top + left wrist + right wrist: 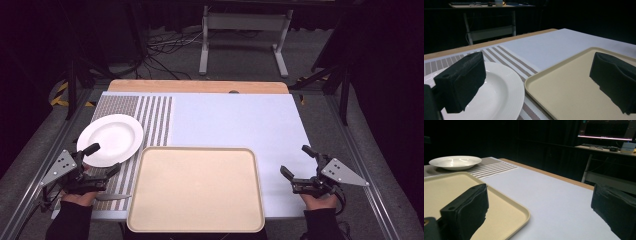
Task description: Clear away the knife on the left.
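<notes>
While the high view shows the left gripper (100, 159) gaping wide and empty at the white plate's (111, 139) near rim, the right gripper (296, 161) idles, spread and empty, beside the tray (196, 189). In the left gripper view one jaw overlaps the plate (504, 92) (contact unclear): closing crookedly could skid it. The right gripper view shows the plate (455, 162) far off.

From here I see a light wooden bench (200, 86). A pale blue-white sheet (235, 120) covers most of the bench, and a brown-and-white striped woven mat (155, 120) lies on its left part. Beyond the bench's far edge, a grey metal-framed stand (245, 22) sits on the floor beside tangled black cables (165, 47).
</notes>
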Demonstrator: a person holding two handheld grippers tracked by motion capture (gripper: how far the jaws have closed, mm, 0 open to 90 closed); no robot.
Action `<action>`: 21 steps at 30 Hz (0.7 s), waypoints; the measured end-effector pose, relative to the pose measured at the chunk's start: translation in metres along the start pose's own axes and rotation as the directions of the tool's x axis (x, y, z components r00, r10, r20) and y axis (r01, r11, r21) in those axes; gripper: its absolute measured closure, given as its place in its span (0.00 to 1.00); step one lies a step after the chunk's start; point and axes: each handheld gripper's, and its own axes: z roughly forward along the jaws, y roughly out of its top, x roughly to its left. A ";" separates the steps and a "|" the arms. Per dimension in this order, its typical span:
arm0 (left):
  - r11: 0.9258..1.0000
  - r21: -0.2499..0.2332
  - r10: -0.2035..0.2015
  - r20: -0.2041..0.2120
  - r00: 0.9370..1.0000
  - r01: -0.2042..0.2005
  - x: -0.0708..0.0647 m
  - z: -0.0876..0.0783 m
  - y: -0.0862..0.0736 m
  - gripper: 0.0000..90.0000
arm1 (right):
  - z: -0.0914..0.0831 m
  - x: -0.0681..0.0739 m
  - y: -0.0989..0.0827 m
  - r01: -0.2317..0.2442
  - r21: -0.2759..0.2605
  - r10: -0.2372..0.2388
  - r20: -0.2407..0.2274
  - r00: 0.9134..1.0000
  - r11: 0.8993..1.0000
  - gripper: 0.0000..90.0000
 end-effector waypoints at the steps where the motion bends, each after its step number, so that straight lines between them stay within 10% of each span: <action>1: 1.000 -0.001 -0.002 0.001 1.000 0.002 0.000 0.000 0.000 0.01 | -0.001 -0.002 -0.001 -0.005 0.000 0.005 0.007 1.000 1.000 0.02; 21: 1.000 0.001 -0.012 0.001 1.000 0.012 0.002 0.000 0.000 0.01 | 0.002 -0.002 -0.004 0.004 0.018 -0.004 -0.011 1.000 1.000 0.02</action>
